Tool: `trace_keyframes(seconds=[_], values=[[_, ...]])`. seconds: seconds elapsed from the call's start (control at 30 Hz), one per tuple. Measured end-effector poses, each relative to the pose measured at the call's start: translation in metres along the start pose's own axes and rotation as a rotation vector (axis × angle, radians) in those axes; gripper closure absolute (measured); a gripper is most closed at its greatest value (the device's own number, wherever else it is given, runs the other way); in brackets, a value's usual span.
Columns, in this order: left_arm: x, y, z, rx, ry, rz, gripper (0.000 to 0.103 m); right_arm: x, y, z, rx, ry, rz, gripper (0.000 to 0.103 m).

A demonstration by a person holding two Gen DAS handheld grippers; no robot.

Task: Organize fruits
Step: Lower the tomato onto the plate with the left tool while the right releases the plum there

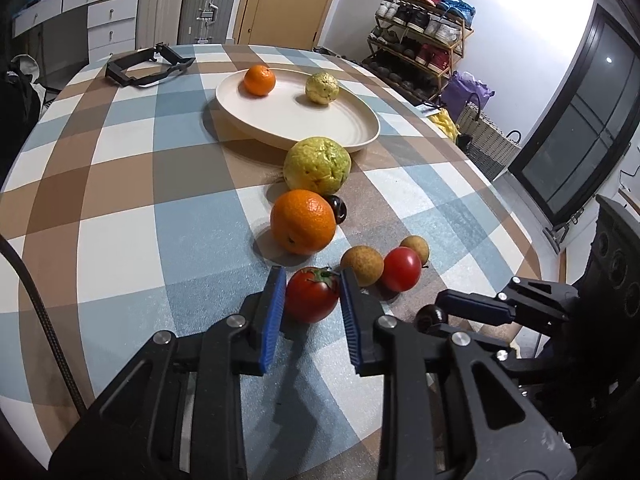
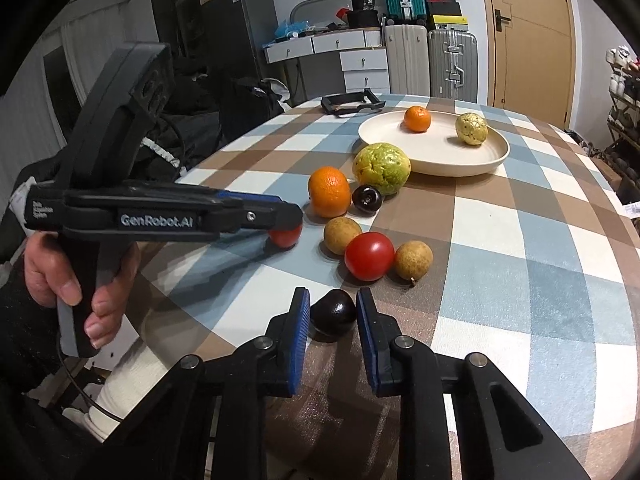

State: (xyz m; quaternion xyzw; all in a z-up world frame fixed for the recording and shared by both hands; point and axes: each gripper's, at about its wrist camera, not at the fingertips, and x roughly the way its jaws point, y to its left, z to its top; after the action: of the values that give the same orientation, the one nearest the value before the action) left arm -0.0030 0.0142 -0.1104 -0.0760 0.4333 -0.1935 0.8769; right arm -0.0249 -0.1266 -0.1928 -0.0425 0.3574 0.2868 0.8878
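Note:
My left gripper (image 1: 311, 280) is shut on a red tomato (image 1: 311, 299) that rests on the checked tablecloth. In the right wrist view, my right gripper (image 2: 333, 300) is shut on a small dark round fruit (image 2: 334, 314) near the table's front edge. Beyond lie a second tomato (image 1: 401, 269), two brown longans (image 1: 362, 265), a large orange (image 1: 303, 222), another dark fruit (image 1: 338, 208) and a green guava (image 1: 318, 165). The cream plate (image 1: 320, 124) further back holds a small orange (image 1: 259, 80) and a yellow fruit (image 1: 322, 88).
A black frame-like object (image 1: 144, 66) lies at the table's far left edge. A person's hand (image 2: 60, 276) holds the left gripper's handle. Past the round table stand suitcases (image 2: 452, 64), drawers and a shoe rack (image 1: 420, 36).

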Motion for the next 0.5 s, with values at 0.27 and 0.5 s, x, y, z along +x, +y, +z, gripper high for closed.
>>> trace_keyframes(seconds=[0.27,0.5], values=[[-0.001,0.005,0.004,-0.028,0.018,-0.003,0.079,-0.018,-0.006,0.007,0.044,-0.067,0.027,0.079],[-0.013,0.01,0.02,-0.056,-0.012,-0.038,0.079,-0.035,-0.02,0.035,0.069,-0.123,0.052,0.079]])
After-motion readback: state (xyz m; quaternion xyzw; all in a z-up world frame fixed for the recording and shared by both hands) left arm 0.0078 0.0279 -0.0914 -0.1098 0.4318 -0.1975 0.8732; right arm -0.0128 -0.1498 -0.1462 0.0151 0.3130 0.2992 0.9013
